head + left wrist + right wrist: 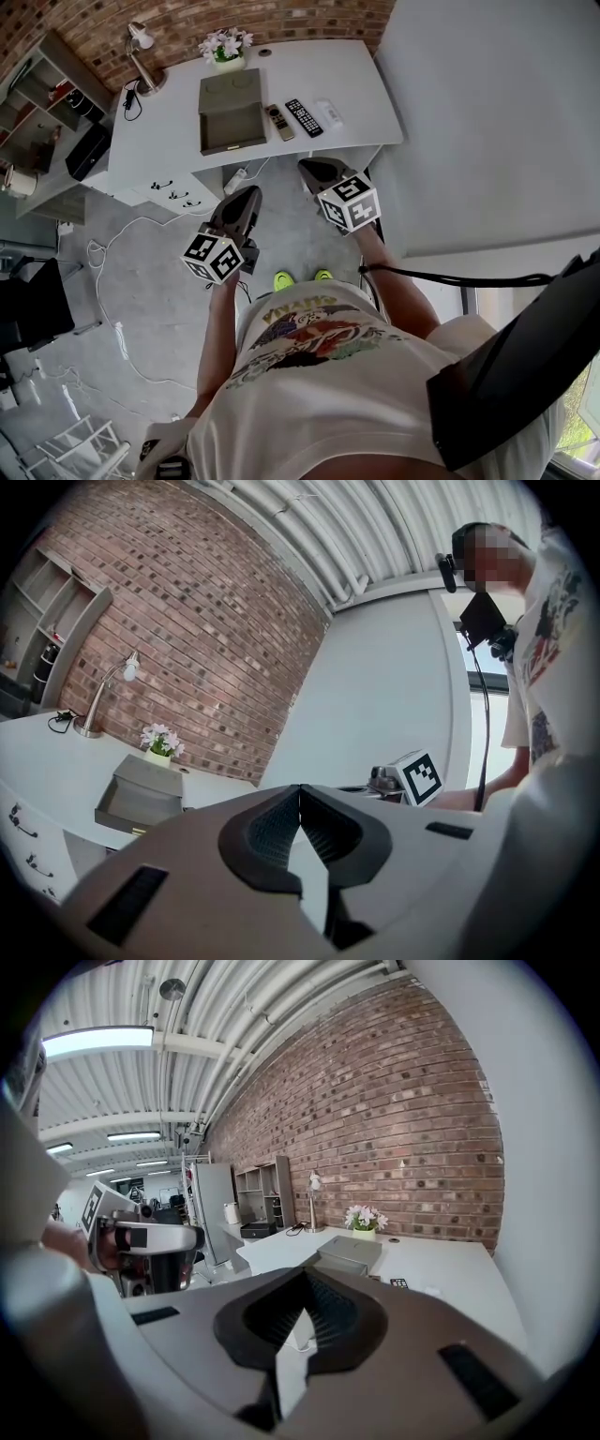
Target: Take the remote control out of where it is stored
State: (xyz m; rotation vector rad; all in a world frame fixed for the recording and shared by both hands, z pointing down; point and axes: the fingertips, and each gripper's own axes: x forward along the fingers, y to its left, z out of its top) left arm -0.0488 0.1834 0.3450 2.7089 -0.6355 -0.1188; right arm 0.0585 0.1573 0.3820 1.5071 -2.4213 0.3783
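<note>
Remote control [303, 117], long, black, buttoned, flat on white desk [178, 122] near box [231, 117]

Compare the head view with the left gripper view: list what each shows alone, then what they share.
Head view only: the black remote control lying on the desk beside the open grey box, and green shoes. Left gripper view only: the ribbed ceiling, plus a close look at the left gripper, jaws shut and empty. Both: box, desk, potted flowers, desk lamp, brick wall.
</note>
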